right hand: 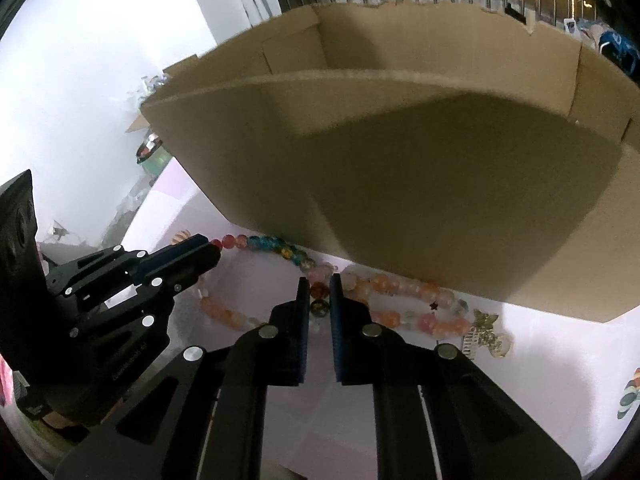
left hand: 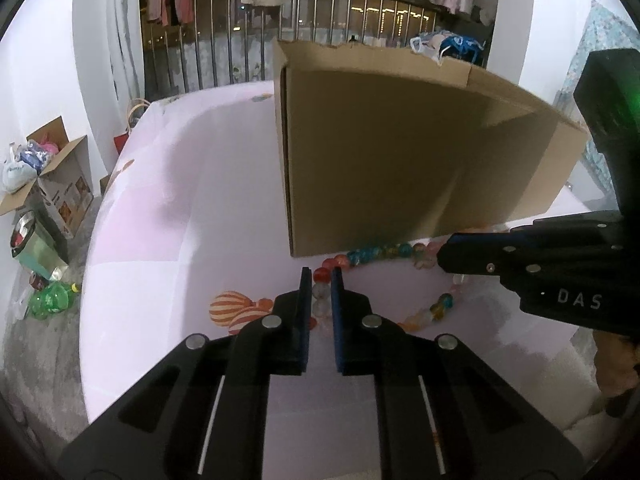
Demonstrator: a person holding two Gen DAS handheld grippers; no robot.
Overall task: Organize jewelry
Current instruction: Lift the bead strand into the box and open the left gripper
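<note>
A loop of coloured glass beads (left hand: 376,254) lies on the pink table cover (left hand: 180,208), along the foot of a cardboard box (left hand: 400,152). My left gripper (left hand: 321,276) is shut on the loop's left end, with a red and two clear beads filling the gap between its pads. My right gripper (right hand: 319,282) is shut on an amber and a dark bead of the same string (right hand: 276,246). Each gripper shows in the other's view: the right gripper (left hand: 442,258) reaches in from the right, the left gripper (right hand: 214,250) from the left. More orange and pink beads (right hand: 400,290) trail right.
The open-topped box (right hand: 400,184) stands close behind the beads and blocks the way forward. A pale butterfly charm (right hand: 486,334) lies at the right. On the floor to the left are an open carton (left hand: 52,168) and a green bottle (left hand: 52,300). A railing (left hand: 320,20) stands behind.
</note>
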